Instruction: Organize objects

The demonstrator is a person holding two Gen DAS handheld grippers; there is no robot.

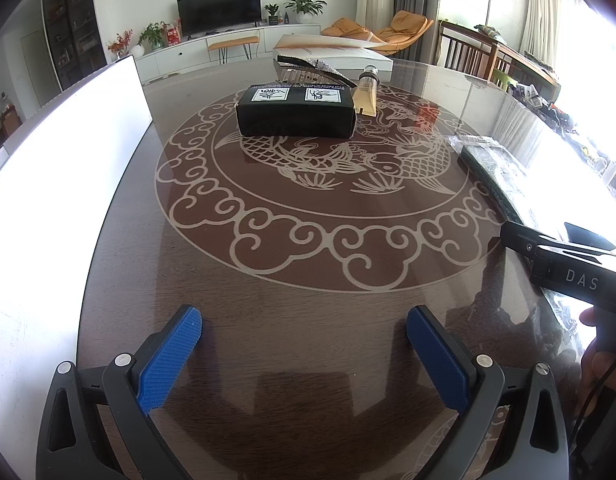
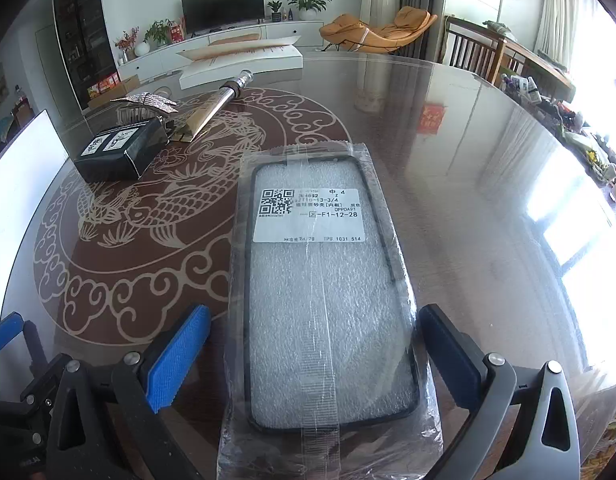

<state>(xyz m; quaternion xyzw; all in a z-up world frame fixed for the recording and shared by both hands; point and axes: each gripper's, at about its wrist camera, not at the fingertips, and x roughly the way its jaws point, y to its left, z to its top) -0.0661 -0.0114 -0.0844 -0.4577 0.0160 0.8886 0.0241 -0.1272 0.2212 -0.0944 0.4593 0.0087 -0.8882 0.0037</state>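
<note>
A black box (image 1: 296, 110) with white labels lies on the glass table, with a cream tube (image 1: 365, 94) and a sparkly hair clip (image 1: 308, 69) just behind it. My left gripper (image 1: 304, 356) is open and empty over bare table, well short of the box. A phone case in a clear plastic bag (image 2: 323, 292) lies flat between the open fingers of my right gripper (image 2: 313, 360); the pads stand apart from it. The box (image 2: 118, 154), tube (image 2: 214, 108) and clip (image 2: 144, 103) show at the far left in the right wrist view. The bagged case (image 1: 495, 168) shows at the right in the left wrist view.
A white bin wall (image 1: 64, 168) stands at the table's left side. A flat white box (image 1: 331, 54) lies at the far edge. The right gripper's body (image 1: 567, 276) shows at the right of the left wrist view. Chairs and a cluttered side table stand at the right.
</note>
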